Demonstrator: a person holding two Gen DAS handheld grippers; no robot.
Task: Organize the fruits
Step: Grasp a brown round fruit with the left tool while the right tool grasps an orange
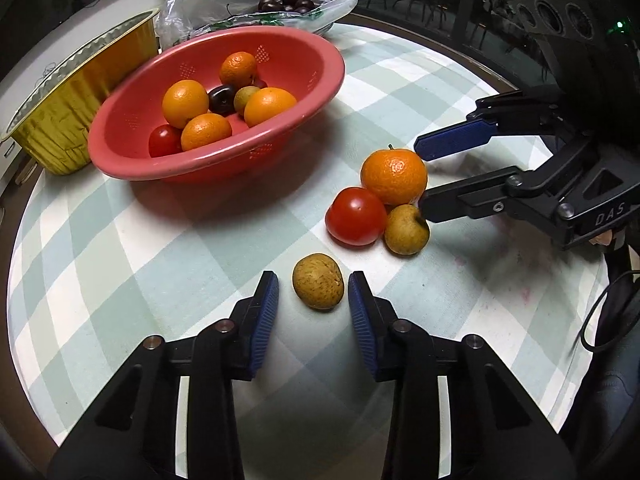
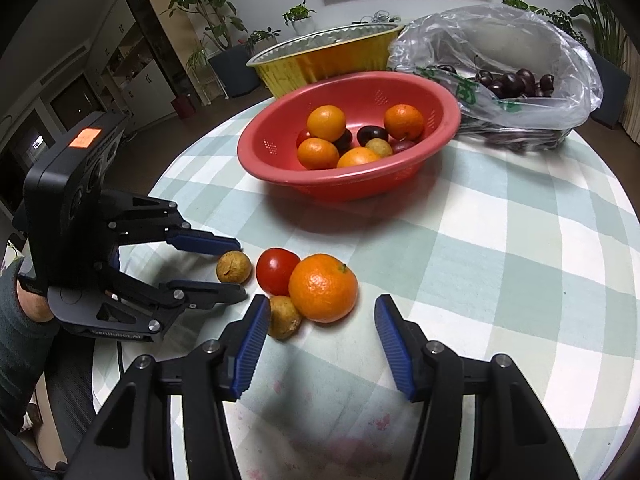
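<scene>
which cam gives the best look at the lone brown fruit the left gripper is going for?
Left wrist: the brown fruit sits centered between the left gripper pads, a small gap on each side. Right wrist shows the same fruit small and side-on at the left gripper tips, contact unclear.

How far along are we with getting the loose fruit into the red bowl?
Partly done: the red bowl already holds oranges, a tomato and dark fruit. In hand: the left gripper brackets a brown fruit, pads not yet pressing. Left: the orange, tomato and second brown fruit by the open right gripper.
</scene>
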